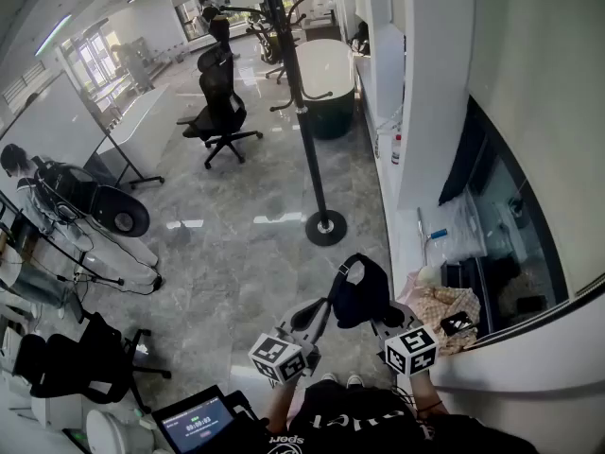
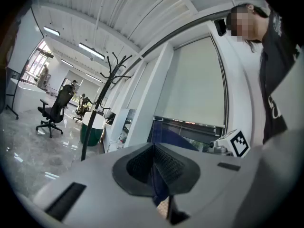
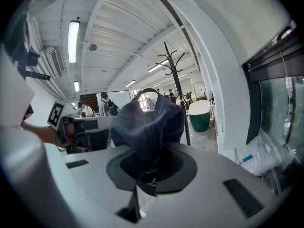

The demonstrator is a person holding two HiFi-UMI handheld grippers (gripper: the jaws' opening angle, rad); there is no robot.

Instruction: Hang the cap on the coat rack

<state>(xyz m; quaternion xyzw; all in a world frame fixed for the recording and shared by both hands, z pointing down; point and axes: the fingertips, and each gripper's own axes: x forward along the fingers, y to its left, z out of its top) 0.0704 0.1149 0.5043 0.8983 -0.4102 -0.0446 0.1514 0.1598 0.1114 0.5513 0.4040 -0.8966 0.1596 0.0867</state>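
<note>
A dark cap (image 1: 364, 289) hangs between my two grippers, low over the grey floor and close to my feet. My left gripper (image 1: 342, 272) is shut on a thin dark-blue edge of the cap (image 2: 158, 184), pinched between its pads (image 2: 154, 175). My right gripper (image 1: 383, 322) is shut on the cap's other side, and the crown (image 3: 149, 122) bulges up from its jaws (image 3: 149, 167). The black coat rack (image 1: 307, 130) stands a few steps ahead on a round base (image 1: 326, 227). Its hooks show in the left gripper view (image 2: 114, 68) and the right gripper view (image 3: 175, 61).
A white ledge (image 1: 406, 244) runs along the right with a plastic bag (image 1: 463, 225) and a checked cloth (image 1: 440, 303). Beyond the rack stand a green-and-white tub (image 1: 326, 83) and a black office chair (image 1: 222, 112). A whiteboard (image 1: 57, 126) and stands crowd the left.
</note>
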